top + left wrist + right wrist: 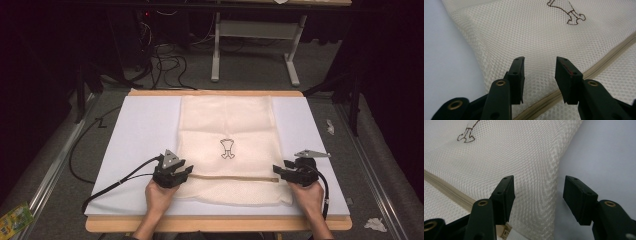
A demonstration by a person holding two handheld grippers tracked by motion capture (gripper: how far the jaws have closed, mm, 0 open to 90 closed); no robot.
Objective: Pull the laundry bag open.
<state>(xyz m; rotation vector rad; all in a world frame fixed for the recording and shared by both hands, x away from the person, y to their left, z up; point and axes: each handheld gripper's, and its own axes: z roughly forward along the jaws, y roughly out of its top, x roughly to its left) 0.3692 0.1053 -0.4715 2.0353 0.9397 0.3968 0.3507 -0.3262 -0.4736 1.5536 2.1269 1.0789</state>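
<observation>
A cream mesh laundry bag (pixel 227 130) lies flat on the white board (pixel 145 130), with a small brown outline figure (pixel 227 148) printed at its middle and a tan zipper (pixel 232 177) running across near its front edge. My left gripper (pixel 186 171) sits at the zipper's left end, open, its jaws over the mesh (pixel 539 42) just above the zipper (pixel 604 60). At the zipper's right end, my right gripper (pixel 276 171) is open too, its jaws straddling the bag's right edge (pixel 556 182). The zipper's end piece (pixel 505 232) shows by its left jaw.
The board rests on a wooden table (pixel 215 223) whose edge shows at front and back. Black cables (pixel 115 185) trail off the left gripper across the board's left part. A metal table frame (pixel 255 45) and cables stand on the floor beyond. Crumpled scraps (pixel 375 224) lie at the right.
</observation>
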